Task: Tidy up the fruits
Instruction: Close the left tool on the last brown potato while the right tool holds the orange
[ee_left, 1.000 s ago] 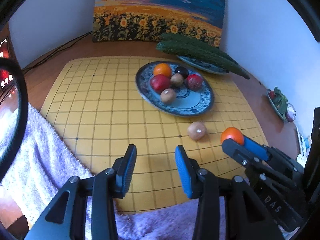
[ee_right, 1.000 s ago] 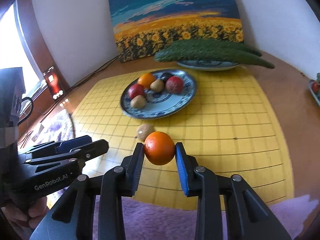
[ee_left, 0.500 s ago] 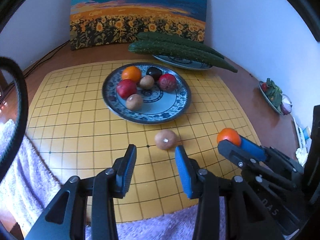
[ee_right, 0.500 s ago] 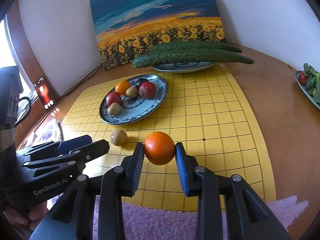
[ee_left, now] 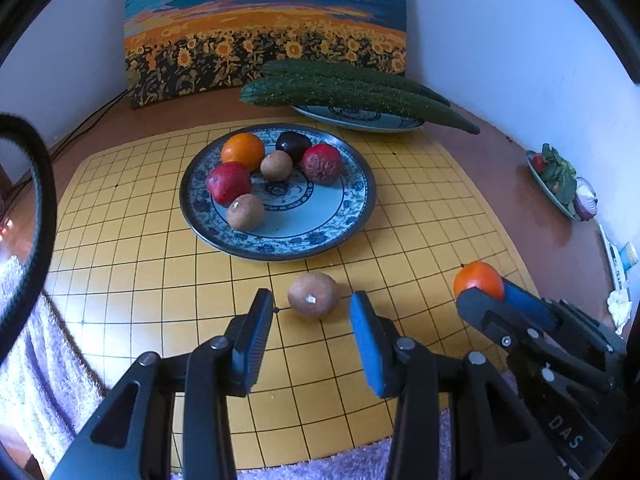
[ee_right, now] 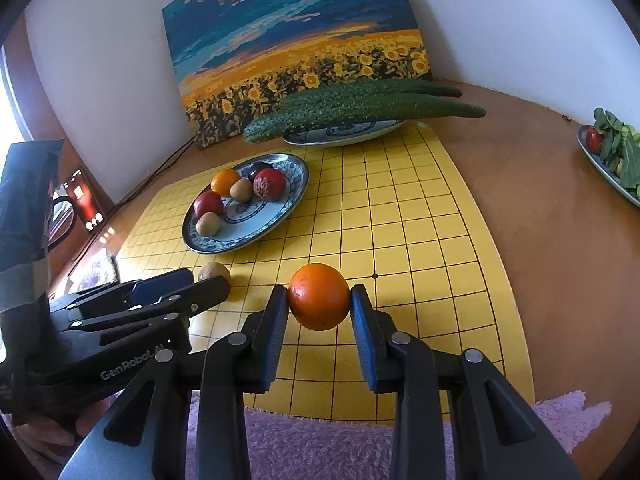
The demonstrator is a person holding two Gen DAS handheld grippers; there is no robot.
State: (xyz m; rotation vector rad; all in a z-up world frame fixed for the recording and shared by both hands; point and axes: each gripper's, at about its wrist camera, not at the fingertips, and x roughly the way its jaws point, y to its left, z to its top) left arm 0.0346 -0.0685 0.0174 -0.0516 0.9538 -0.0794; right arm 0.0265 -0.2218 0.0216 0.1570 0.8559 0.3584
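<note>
A blue-patterned plate (ee_left: 352,216) on the yellow grid mat holds several fruits: an orange (ee_left: 243,151), two red fruits, a dark plum and two brown kiwis. A loose brown kiwi (ee_left: 314,294) lies on the mat in front of the plate. My left gripper (ee_left: 312,316) is open, its tips on either side of this kiwi and just short of it. My right gripper (ee_right: 319,300) is shut on an orange (ee_right: 319,296) and holds it above the mat, right of the kiwi (ee_right: 214,271). The plate also shows in the right wrist view (ee_right: 296,196).
A second plate (ee_left: 360,118) with long cucumbers (ee_left: 344,90) stands behind the fruit plate, before a sunflower painting (ee_left: 264,28). A dish of greens (ee_left: 558,182) sits at the far right. A purple fluffy cloth (ee_right: 320,440) covers the table's near edge.
My left gripper has swung right and moved forward, so the loose kiwi now sits between its open tips. My right gripper keeps the orange and has shifted a little right.
</note>
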